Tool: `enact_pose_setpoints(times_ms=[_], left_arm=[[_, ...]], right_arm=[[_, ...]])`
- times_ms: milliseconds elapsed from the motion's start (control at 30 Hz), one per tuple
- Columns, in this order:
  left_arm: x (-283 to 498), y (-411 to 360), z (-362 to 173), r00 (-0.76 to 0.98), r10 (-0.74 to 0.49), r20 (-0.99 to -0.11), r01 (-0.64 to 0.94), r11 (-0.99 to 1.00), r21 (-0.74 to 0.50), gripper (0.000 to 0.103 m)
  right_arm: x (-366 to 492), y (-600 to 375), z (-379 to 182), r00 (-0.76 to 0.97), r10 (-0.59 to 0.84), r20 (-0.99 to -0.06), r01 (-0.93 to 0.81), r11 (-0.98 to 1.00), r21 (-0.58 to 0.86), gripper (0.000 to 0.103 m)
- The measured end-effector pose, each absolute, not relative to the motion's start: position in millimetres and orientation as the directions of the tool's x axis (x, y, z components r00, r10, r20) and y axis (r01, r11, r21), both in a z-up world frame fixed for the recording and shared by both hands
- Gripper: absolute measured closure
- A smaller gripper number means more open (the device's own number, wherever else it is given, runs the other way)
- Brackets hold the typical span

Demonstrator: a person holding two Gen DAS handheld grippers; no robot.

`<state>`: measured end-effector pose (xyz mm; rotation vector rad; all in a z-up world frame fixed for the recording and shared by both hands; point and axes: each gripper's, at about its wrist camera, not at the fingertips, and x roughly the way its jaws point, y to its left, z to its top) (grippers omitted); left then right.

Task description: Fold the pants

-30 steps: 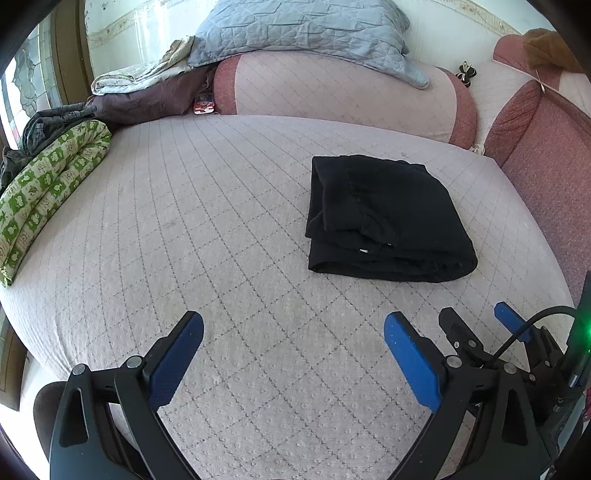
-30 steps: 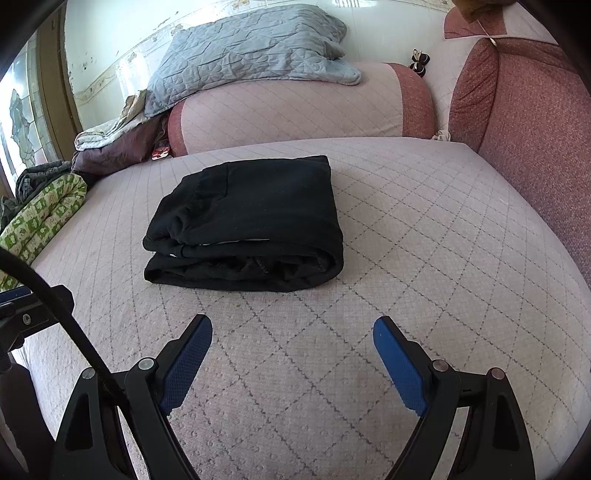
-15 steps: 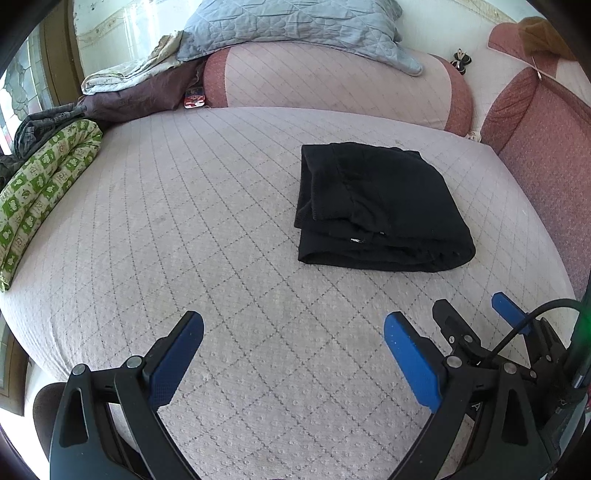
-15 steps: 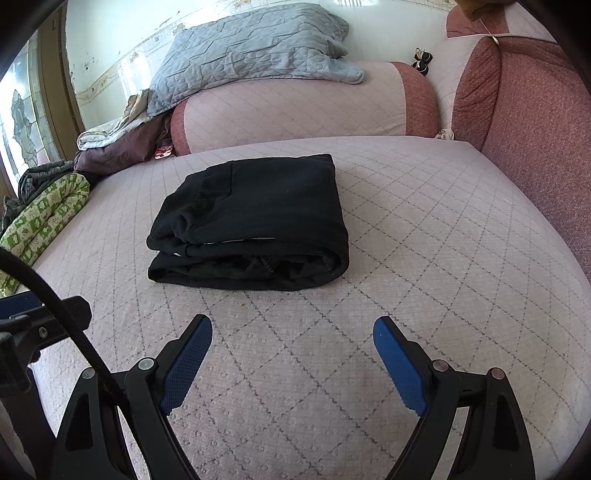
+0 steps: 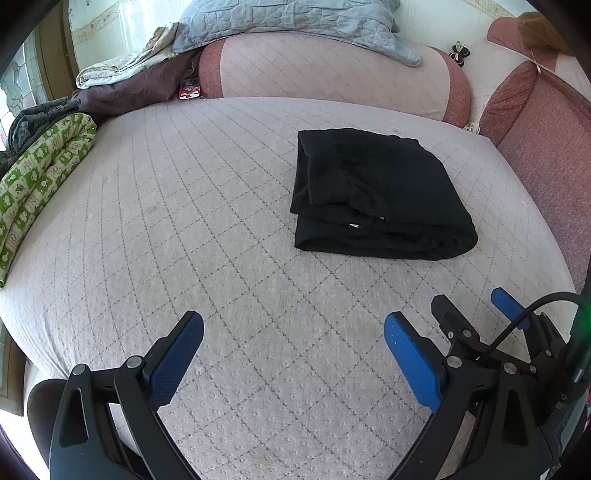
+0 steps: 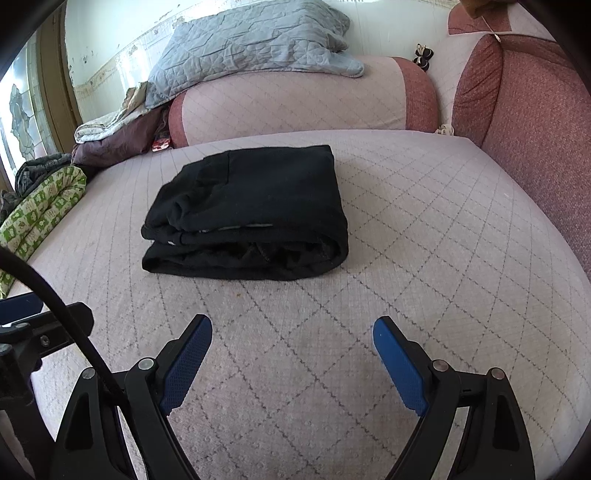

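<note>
The black pants lie folded into a compact rectangle on the pink quilted bed; in the right wrist view the pants sit just ahead of the fingers. My left gripper hangs open over bare quilt, well short of the pants and to their left. My right gripper is open too, nothing between its blue pads, a short way in front of the folded edge. The right gripper also shows at the lower right of the left wrist view.
A pink bolster with a grey quilted pillow on it lines the far side. A green patterned blanket roll lies along the left edge. Red cushions wall the right side. Folded linens are piled at the back left.
The left wrist view has shifted slightly, so the pants sit a little lower and nearer. Both grippers stay open; the pants have not moved.
</note>
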<state>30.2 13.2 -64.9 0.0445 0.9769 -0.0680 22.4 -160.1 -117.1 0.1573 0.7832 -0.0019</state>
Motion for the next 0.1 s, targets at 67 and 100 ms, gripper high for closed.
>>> enact_pose_setpoints(times_ms=[67,100], left_arm=[[29.6,15.6,-64.1,0.558,-0.042,-0.829,0.075,0.997,0.000,0.005],[29.3,18.3,-63.0,0.559,-0.052,-0.828,0.074,0.997,-0.012,0.005]], right_arm=[[21.5,-162.1,-118.8,0.706,0.054,-0.706,0.068,0.987,0.143,0.010],[20.3,-162.9,-119.8,0.703,0.049,-0.709,0.075,0.987,0.143,0.010]])
